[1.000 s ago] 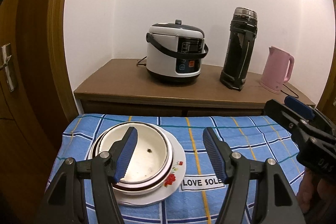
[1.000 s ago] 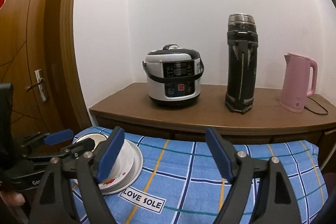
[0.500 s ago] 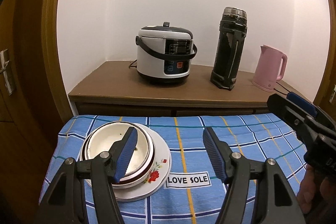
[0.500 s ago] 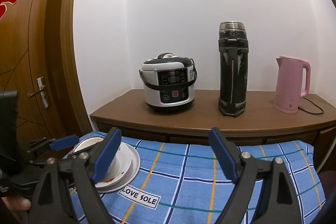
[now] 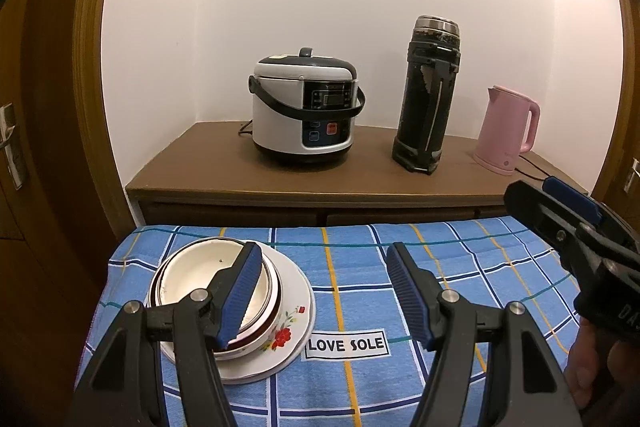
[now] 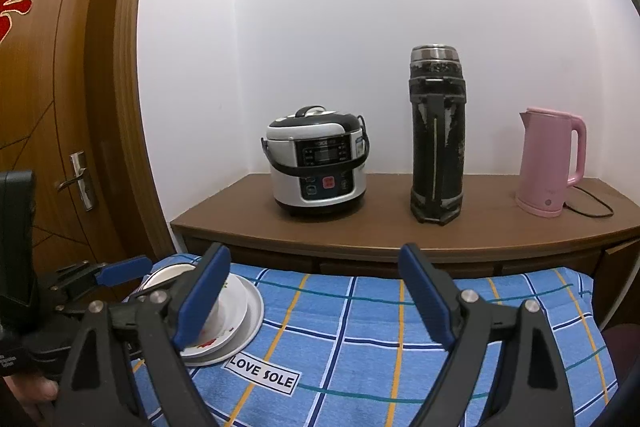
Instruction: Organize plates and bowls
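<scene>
A stack of white bowls (image 5: 192,279) sits on flowered white plates (image 5: 294,307) at the left of the blue checked cloth (image 5: 460,267). My left gripper (image 5: 323,253) hovers open over the cloth, its left finger in front of the bowls, with nothing between the pads. In the right wrist view the plates (image 6: 246,311) and the bowl rim (image 6: 172,273) lie low on the left, partly hidden behind the finger. My right gripper (image 6: 314,255) is open and empty above the cloth. The right gripper (image 5: 548,201) also shows at the left wrist view's right edge.
On a brown cabinet (image 5: 360,183) behind the cloth stand a rice cooker (image 5: 304,111), a black thermos (image 5: 430,95) and a pink kettle (image 5: 508,131) with a cord. A wooden door with a handle (image 6: 78,179) is on the left. A "LOVE SOLE" label (image 5: 346,343) marks the cloth.
Both grippers have drawn back and up a little from the stack, so the dishes look smaller and farther. The right jaws stand slightly wider. The dishes have not moved.
</scene>
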A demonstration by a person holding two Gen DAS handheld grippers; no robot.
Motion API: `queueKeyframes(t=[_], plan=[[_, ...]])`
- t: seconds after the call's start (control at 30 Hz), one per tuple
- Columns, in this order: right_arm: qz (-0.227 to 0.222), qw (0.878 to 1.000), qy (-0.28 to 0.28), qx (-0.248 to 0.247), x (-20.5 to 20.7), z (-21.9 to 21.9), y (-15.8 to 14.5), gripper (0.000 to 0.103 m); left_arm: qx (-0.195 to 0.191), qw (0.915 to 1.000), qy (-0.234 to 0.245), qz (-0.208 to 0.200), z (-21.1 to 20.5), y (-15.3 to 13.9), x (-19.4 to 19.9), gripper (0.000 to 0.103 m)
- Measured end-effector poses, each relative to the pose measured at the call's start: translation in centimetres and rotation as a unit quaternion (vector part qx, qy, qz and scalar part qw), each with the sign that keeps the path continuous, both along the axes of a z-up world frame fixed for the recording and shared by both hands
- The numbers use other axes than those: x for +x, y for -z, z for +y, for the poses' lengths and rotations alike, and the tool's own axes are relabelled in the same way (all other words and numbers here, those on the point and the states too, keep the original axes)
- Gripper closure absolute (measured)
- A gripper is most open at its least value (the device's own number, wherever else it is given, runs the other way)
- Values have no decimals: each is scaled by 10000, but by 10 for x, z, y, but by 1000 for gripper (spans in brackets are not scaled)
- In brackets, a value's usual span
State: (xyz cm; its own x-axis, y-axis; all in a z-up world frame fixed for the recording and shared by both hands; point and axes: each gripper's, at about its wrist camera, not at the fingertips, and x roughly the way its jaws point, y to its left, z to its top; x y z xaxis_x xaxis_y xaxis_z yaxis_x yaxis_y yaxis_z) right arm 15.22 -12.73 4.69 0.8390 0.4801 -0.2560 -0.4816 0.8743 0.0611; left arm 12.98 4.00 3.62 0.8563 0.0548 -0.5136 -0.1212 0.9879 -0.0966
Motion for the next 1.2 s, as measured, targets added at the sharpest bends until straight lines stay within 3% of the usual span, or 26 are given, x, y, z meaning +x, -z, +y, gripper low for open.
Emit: queueKeyframes(t=[0.57, 0.8, 0.83, 0.9, 1.2], plan=[[-177, 9997, 88, 110, -9, -14, -10, 14, 285, 9994, 197, -48, -13, -15, -2, 36], [-194, 9997, 107, 118, -9, -19, -12, 13, 130, 9997, 224, 43, -14, -15, 0, 36], [-192, 9997, 104, 120, -9, -20, -12, 13, 98, 9997, 198, 44, -13, -15, 0, 34], [-186, 9997, 113, 129, -10, -22, -12, 13, 29, 9998, 205, 35, -12, -14, 0, 20], [-194, 9996, 159, 156, -14, -32, -14, 13, 237, 9992, 310, -41, -26, -16, -3, 19]])
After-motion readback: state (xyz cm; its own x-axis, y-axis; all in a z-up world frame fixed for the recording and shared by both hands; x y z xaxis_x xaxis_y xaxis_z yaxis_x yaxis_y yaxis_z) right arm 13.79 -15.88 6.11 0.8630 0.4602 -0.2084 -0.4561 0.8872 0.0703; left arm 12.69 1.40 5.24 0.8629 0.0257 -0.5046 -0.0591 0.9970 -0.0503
